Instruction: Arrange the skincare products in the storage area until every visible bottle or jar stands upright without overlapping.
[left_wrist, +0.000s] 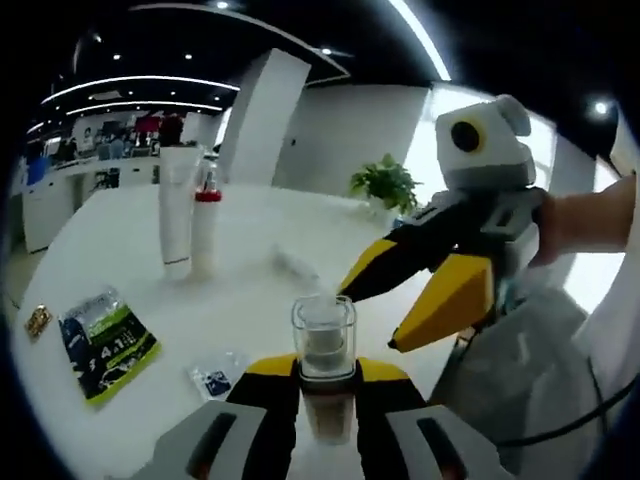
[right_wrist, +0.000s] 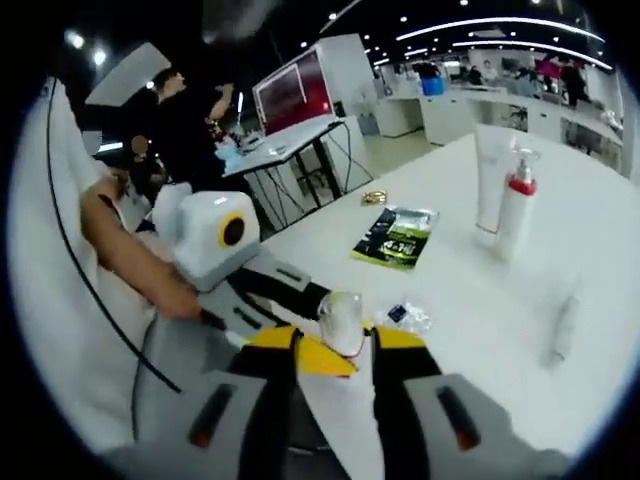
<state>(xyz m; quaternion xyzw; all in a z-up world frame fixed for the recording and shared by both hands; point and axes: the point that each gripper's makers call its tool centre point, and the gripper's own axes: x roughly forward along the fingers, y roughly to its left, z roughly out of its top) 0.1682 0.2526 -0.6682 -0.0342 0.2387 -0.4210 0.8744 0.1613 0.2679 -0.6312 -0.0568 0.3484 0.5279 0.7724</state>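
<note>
Left gripper pinches the clear jar above the white table, right gripper spread wide beside it, so it's mid-carry, and next comes setting it upright near the tube and pump bottle.

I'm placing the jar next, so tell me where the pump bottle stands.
In the left gripper view, the pump bottle stands upright at the table's far left, right beside the tall white tube, beyond the green packet.

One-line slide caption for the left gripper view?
Left gripper grips a clear jar while the right gripper hovers open beside it.
</note>
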